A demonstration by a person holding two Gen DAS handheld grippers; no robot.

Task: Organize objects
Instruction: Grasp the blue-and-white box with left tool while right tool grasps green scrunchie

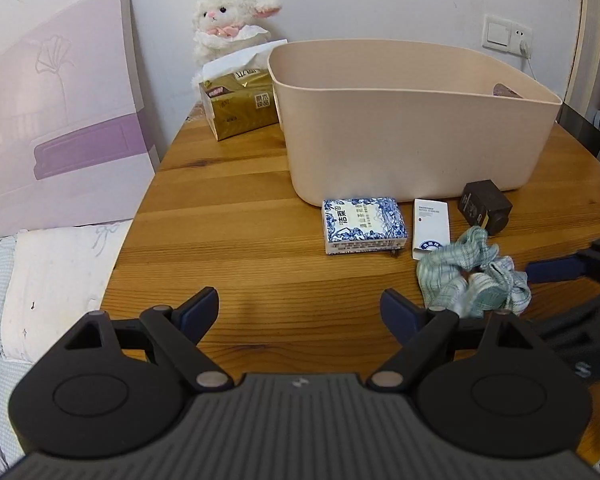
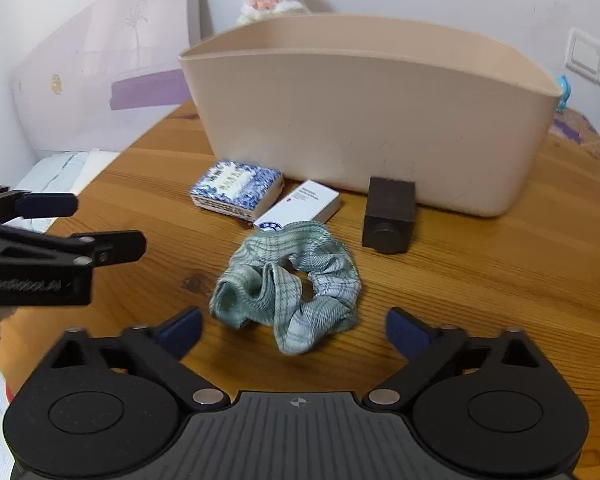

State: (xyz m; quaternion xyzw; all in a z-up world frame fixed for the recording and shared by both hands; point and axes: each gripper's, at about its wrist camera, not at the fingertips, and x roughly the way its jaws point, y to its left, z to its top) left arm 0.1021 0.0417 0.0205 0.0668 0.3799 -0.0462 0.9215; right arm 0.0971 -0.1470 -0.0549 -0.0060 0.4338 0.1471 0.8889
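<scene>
A green plaid scrunchie lies on the wooden table; its near end sits between the wide-apart fingers of my right gripper, and the pads do not touch it. Behind it are a blue-and-white patterned box, a white box and a dark brown box, all in front of a beige bin. My left gripper hovers open over bare table, left of the scrunchie, with nothing between its fingers. The bin's inside is mostly hidden.
A gold tissue pack and a white plush lamb stand behind the bin at the wall. A lilac headboard and bedding border the table's left edge. A wall socket with a cable is at the back right.
</scene>
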